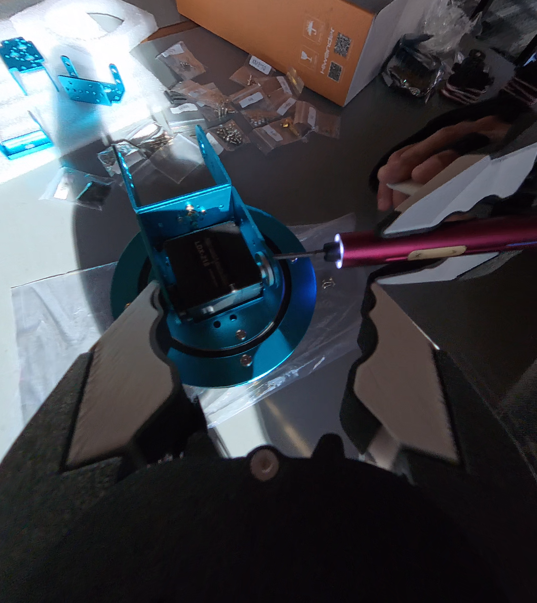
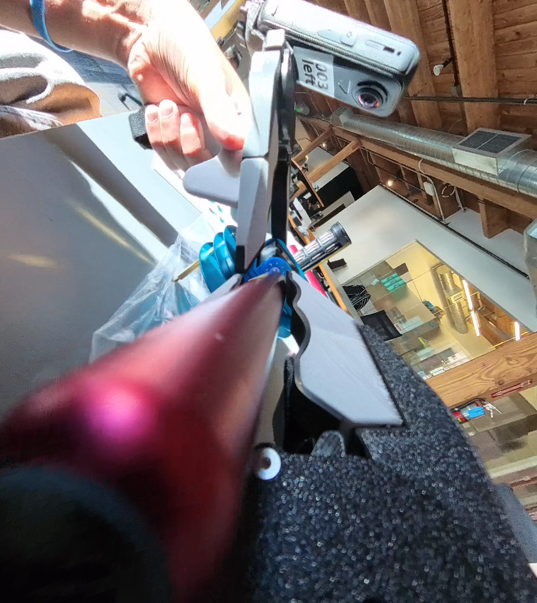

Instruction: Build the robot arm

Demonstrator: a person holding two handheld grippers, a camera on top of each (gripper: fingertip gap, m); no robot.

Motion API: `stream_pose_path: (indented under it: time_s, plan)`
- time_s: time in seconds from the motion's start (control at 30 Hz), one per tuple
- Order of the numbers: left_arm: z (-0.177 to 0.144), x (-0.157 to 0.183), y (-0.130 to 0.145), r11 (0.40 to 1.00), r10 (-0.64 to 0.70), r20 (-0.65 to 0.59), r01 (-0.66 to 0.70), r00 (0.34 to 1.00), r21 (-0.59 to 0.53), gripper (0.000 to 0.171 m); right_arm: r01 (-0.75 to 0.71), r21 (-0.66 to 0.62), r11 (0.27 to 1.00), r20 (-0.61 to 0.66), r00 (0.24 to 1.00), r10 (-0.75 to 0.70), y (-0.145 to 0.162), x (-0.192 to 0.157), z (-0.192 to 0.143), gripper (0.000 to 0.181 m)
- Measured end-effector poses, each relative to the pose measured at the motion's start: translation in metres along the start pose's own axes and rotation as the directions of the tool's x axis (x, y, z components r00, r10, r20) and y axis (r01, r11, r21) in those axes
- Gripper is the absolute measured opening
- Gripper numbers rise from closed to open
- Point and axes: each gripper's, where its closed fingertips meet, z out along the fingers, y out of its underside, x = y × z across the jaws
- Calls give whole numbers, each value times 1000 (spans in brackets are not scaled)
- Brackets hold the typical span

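1. My right tool (image 1: 387, 253) is clenched on the slim magenta metal electric screwdriver (image 1: 440, 246). Its thin dark bit (image 1: 299, 255) reaches level to the silver round disc (image 1: 265, 269) on the side of the black box-shaped servo (image 1: 214, 274).
2. My left tool (image 1: 263, 290) is released, its jaws spread either side of the blue round metal base (image 1: 260, 362). One finger touches the base's rim; the other stands apart from it.
3. The servo sits inside the blue U-shaped metal bracket (image 1: 182, 208) on that base. The base stands on a clear plastic bag (image 1: 58, 326) towards the middle of the grey worktop (image 1: 325, 169).
4. As I judge it, the bit should lie square to the disc with only light push, and the base should be steadied against sliding on the slick bag.
5. Only the left wrist view shows the bit meeting the disc and the screwdriver's lit nose. It alone also shows the small clear bags of screws (image 1: 244, 107) and the orange cardboard box (image 1: 276, 39) towards the worktop's far edge.
6. Only the right wrist view shows a hand (image 2: 188, 81) gripping my left tool from above and the grey camera (image 2: 358, 65) on it. There the screwdriver body hides the bit's contact.
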Motion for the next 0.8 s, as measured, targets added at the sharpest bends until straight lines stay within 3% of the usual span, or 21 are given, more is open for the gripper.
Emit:
stream_pose_path:
  time_s: [0.03, 0.1, 0.43, 0.67, 0.8]
  plan:
    - [-1, -6, 2, 1000, 29, 31, -29, 999, -6, 105, 26, -7, 1000, -8, 1000, -26, 3, 3, -1, 23]
    - [-2, -15, 3, 998, 64, 66, -64, 996, -9, 91, 77, -16, 997, -9, 997, -77, 11, 7, -3, 21]
    - [-1, -16, 6, 992, 128, 49, -129, 991, 13, 91, 81, 51, 995, 30, 996, -83, 18, 10, -4, 21]
    - [-2, -15, 7, 985, 163, 0, -162, 987, 58, 91, 317, 86, 945, 13, 948, -319, 21, 6, -4, 20]
    - [-3, -16, 8, 979, 186, -21, -184, 982, 82, 91, 290, 63, 955, 1, 957, -290, 20, 5, -3, 20]
